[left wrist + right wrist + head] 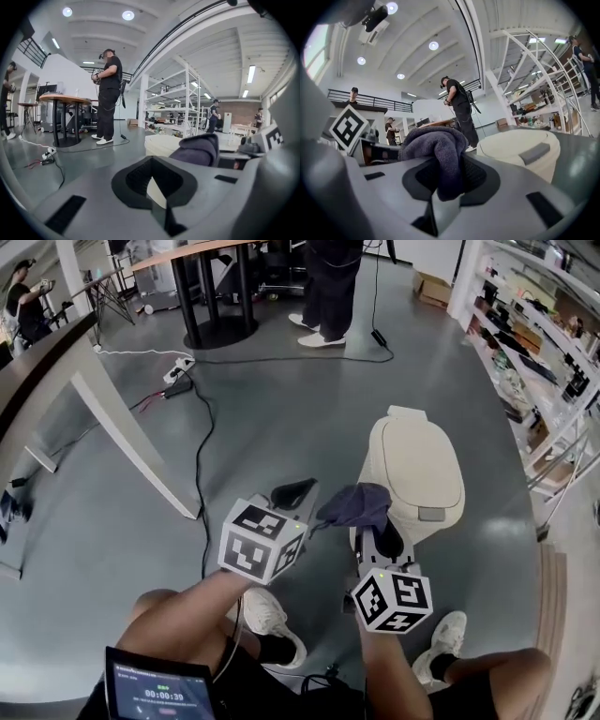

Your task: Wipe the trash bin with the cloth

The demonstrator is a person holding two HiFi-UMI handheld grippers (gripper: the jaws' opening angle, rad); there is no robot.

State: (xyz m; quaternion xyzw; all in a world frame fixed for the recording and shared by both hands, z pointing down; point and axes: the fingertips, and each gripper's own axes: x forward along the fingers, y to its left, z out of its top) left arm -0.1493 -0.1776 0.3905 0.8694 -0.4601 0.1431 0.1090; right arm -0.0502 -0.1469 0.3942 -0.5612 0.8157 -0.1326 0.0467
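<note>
Purple-grey cloth (359, 504) sits bunched and clamped in the right gripper (375, 532), with the cream trash bin (417, 465) just ahead. The left gripper (295, 493) alongside has its jaws together, empty. Behind both, a screen (157, 694) reads 00:00:30.

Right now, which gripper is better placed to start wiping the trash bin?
Right. The right gripper is clamped on the dark cloth and sits right beside the cream trash bin. The left gripper holds nothing and is farther from the bin.

Pwr strip (178, 369) w/ black cable (198, 465) on floor; shelving (539, 352) at right.
</note>
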